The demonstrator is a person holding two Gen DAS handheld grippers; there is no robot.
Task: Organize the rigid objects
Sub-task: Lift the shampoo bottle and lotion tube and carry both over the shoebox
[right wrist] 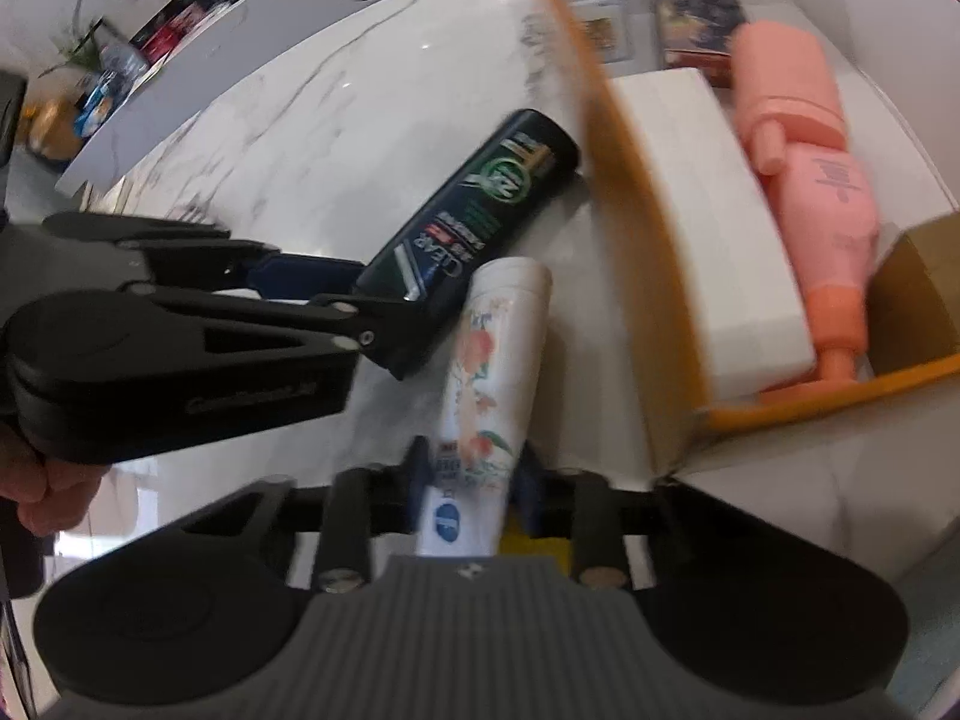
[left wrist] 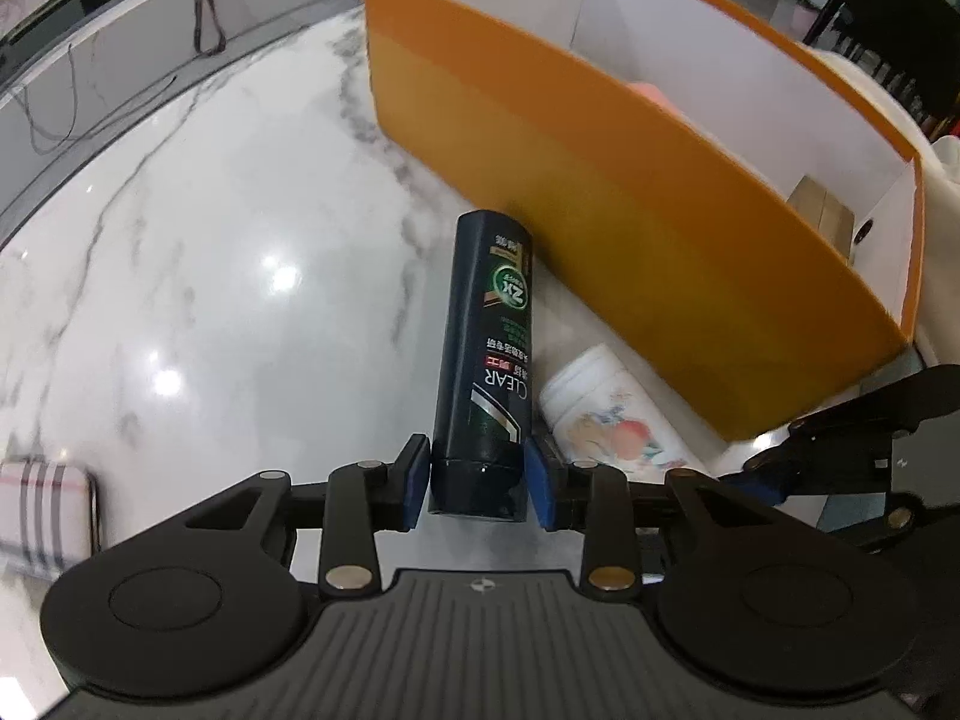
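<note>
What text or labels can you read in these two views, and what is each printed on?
"CLEAR": dark shampoo bottle, seen upside down.
"2X": green round badge on the same bottle.
Chinese characters on that bottle: too small to read.
Print on the white floral bottle: blurred.
Embossed lettering on the left gripper body: unreadable.

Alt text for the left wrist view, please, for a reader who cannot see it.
The left gripper is shut on the cap end of a dark shampoo bottle lying on a white marble table beside an orange box. A white floral bottle lies right of it, with the right gripper at its near end.
</note>
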